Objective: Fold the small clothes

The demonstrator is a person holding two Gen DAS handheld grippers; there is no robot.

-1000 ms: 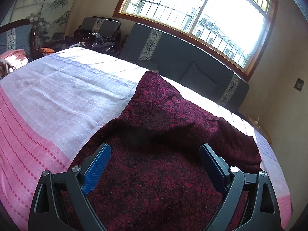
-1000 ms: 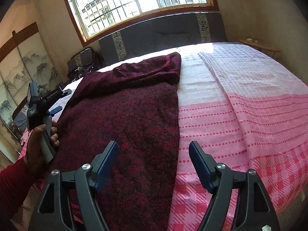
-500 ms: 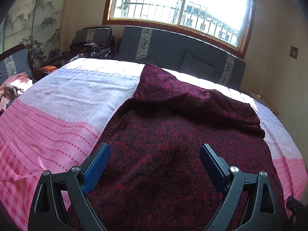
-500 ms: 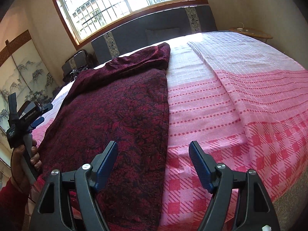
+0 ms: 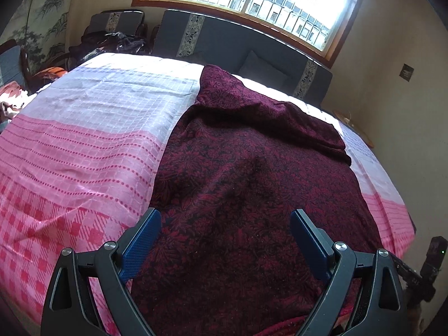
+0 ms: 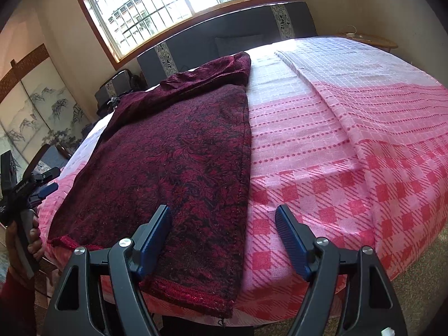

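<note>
Pink-and-white woven cotton bedspread [image 6: 350, 145], checked at the near edge, dotted in stripes further up and pale squared at the far end, covers the whole bed and shows a long ridge-like crease running up its right half in the right wrist view. On it lies the dark red garment with a black leaf pattern [image 5: 252, 190], spread flat lengthwise, its ribbed hem at the near edge of the bed and one sleeve folded across the far end. In the right wrist view the garment [image 6: 173, 162] occupies the left half of the bed, its straight right edge running up the middle.

Both tools hover above the near edge. The left tool [image 5: 225, 240] has its blue pads spread wide over the garment's lower part, nothing between them. The right tool [image 6: 224, 235] is also spread, empty, straddling the garment's right edge near the hem.

At the left border of the right wrist view, a hand [image 6: 25, 238] in a red sleeve grips the left tool's handle.

Behind the bed stands a dark grey padded headboard with patterned vertical bands [image 5: 252, 47], under a wide barred window in a brown wooden frame [image 6: 173, 2]. A painted folding screen with mountain scenes [image 6: 33, 112] fills the left wall, and a small round wooden side table [image 6: 372, 40] sits in the right corner. Walls are plain beige.
</note>
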